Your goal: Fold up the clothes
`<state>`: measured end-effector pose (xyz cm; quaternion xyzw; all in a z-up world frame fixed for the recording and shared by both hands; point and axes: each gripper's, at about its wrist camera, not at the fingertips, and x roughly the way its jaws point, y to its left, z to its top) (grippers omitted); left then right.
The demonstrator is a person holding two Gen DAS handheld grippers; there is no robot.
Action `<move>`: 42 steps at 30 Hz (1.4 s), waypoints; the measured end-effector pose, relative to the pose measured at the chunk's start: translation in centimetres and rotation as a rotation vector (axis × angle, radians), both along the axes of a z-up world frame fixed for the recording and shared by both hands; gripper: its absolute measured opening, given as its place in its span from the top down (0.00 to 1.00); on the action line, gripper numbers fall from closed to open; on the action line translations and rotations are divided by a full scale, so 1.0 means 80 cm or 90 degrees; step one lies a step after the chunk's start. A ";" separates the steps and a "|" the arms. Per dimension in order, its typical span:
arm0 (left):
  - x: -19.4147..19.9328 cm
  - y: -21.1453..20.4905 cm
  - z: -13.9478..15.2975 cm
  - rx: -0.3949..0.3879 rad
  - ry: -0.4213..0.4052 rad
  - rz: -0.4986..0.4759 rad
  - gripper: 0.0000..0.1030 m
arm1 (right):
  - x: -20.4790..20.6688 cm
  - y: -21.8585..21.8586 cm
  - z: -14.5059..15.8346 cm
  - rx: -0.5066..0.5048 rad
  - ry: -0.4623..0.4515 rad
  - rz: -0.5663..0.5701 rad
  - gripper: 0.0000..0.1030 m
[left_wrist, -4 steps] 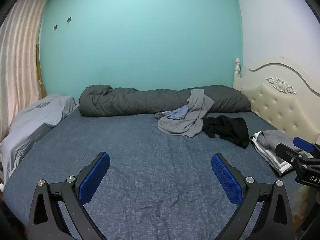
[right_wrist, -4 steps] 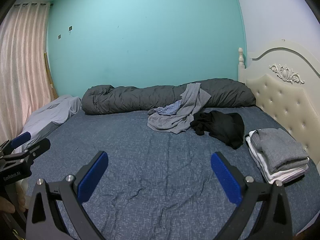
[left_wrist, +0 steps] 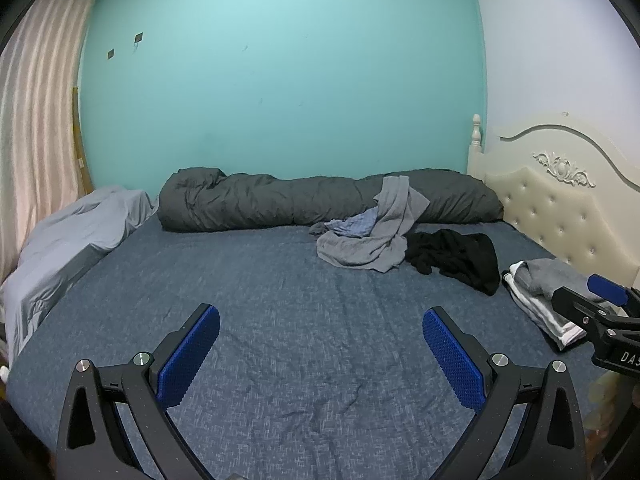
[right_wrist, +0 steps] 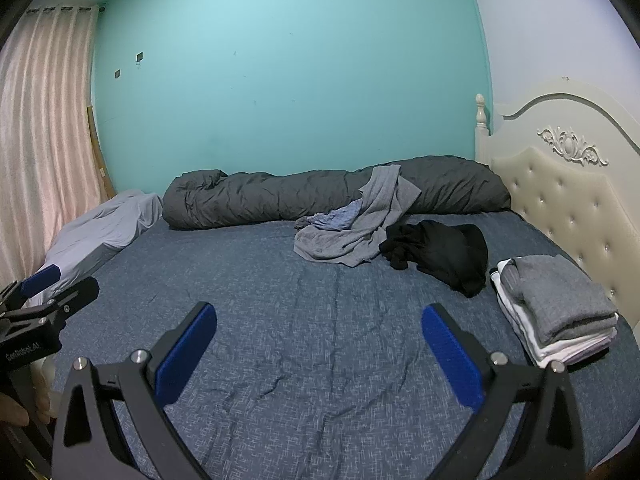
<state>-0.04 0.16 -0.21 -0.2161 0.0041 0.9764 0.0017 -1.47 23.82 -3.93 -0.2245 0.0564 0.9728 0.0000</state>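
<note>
Both the left gripper (left_wrist: pixel 320 354) and right gripper (right_wrist: pixel 318 352) hover wide apart and empty over the bed (right_wrist: pixel 320 320), a folded stack (right_wrist: pixel 556 312) by the headboard (right_wrist: pixel 568 208), so judging by the crumpled grey garment (right_wrist: pixel 348 236) and black garment (right_wrist: pixel 440 254), fetching one comes next.

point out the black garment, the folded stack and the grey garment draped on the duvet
black garment (right_wrist: pixel 440 252): right wrist view, middle of heap
folded stack (right_wrist: pixel 560 300): right wrist view, top grey layer
grey garment (left_wrist: pixel 384 232): left wrist view, its middle

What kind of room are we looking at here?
Most likely a bedroom in a home. A wide bed with a padded cream headboard fills the view, a rolled dark duvet lies along the far wall, and a curtain hangs on the left.
</note>
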 end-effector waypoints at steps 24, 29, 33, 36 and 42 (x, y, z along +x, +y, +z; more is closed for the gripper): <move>-0.001 0.000 -0.008 0.005 -0.009 -0.002 0.00 | -0.005 0.002 -0.004 -0.002 -0.006 -0.007 0.00; 0.000 -0.001 -0.008 0.006 -0.012 -0.005 0.00 | -0.004 0.002 -0.002 0.000 -0.004 -0.007 0.00; 0.001 0.000 -0.007 0.007 -0.013 -0.007 0.00 | -0.004 0.004 0.000 0.000 -0.004 -0.007 0.00; 0.000 0.000 -0.006 0.006 -0.013 -0.008 0.00 | -0.005 0.005 0.002 -0.001 -0.004 -0.007 0.00; 0.000 0.001 -0.004 0.008 -0.015 -0.013 0.00 | -0.005 0.003 0.003 0.000 -0.004 -0.009 0.00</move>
